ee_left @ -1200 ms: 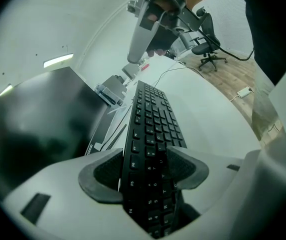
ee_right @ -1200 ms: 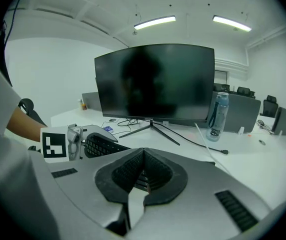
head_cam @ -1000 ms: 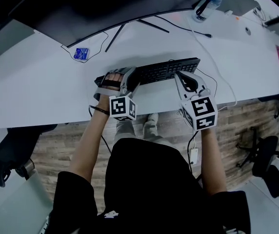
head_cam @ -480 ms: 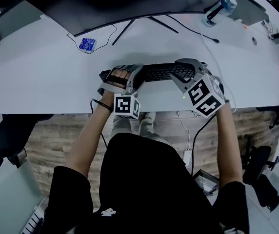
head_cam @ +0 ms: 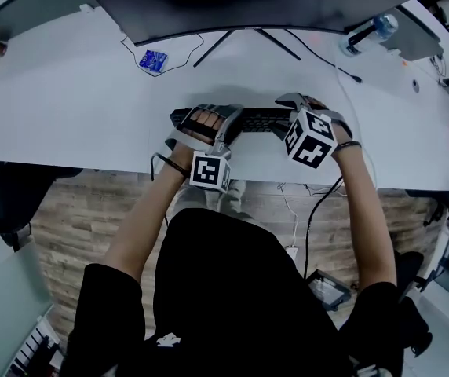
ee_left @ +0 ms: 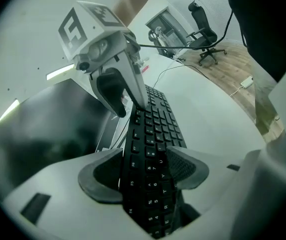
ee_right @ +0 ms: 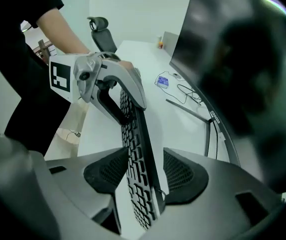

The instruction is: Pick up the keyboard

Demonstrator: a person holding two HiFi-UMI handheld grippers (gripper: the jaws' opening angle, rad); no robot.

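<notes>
White desk, keyboard; blue packet outside left gripper view

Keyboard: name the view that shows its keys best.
The left gripper view: the keyboard runs away from the camera with its key face toward it and legends visible. The right gripper view shows it nearly edge-on. The head view shows only its middle, small, with the left gripper and right gripper over its ends.

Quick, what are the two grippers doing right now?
Left gripper: closed on the keyboard.
Right gripper: open; its jaws have just been opening, with the keyboard between them, not squeezed.
</notes>
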